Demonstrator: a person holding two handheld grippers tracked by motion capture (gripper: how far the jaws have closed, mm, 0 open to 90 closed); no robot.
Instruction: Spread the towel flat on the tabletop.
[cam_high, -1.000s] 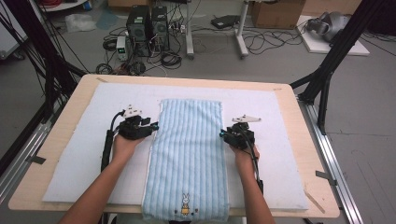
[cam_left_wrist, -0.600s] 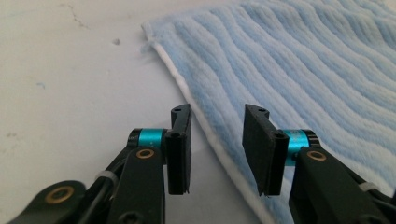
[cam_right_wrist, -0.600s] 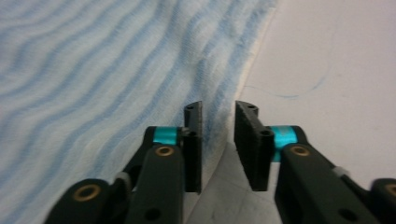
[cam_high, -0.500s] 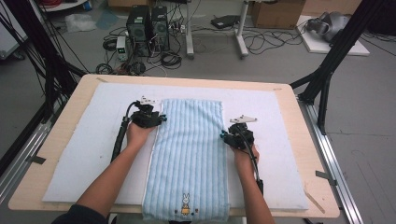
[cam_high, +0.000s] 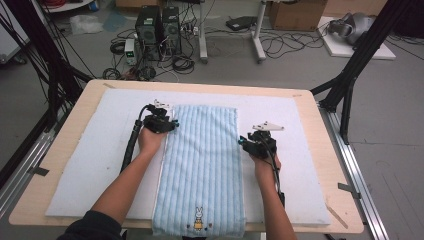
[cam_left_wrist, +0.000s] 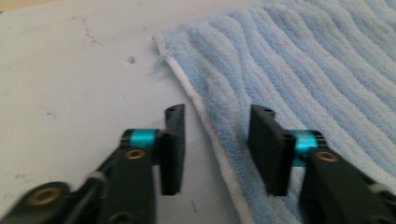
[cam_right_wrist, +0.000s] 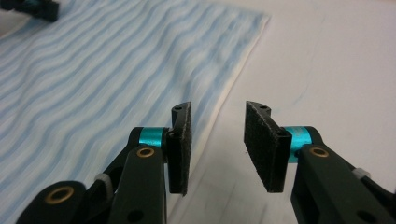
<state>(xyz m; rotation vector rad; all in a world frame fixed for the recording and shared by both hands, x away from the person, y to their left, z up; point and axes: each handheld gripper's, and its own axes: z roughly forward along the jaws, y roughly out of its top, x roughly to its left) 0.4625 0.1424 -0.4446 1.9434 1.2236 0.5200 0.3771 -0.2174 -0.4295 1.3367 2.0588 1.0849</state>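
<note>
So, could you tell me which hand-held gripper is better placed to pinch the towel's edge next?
Probably the left hand-held gripper: its open jaws straddle the light-blue striped terry towel's edge near a corner.

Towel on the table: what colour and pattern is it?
The ribbed terry towel is light blue with lengthwise stripes and a small rabbit motif near its near end; the high view shows it best.

- towel (cam_high: 202, 165): light blue, ribbed stripes running lengthwise, white edging on the long sides
- flat, spread lengthwise mid-table on the white mat (cam_high: 90, 170)
- near end hangs over the table edge, small bunny emblem there
- far-left corner slightly frayed
</note>
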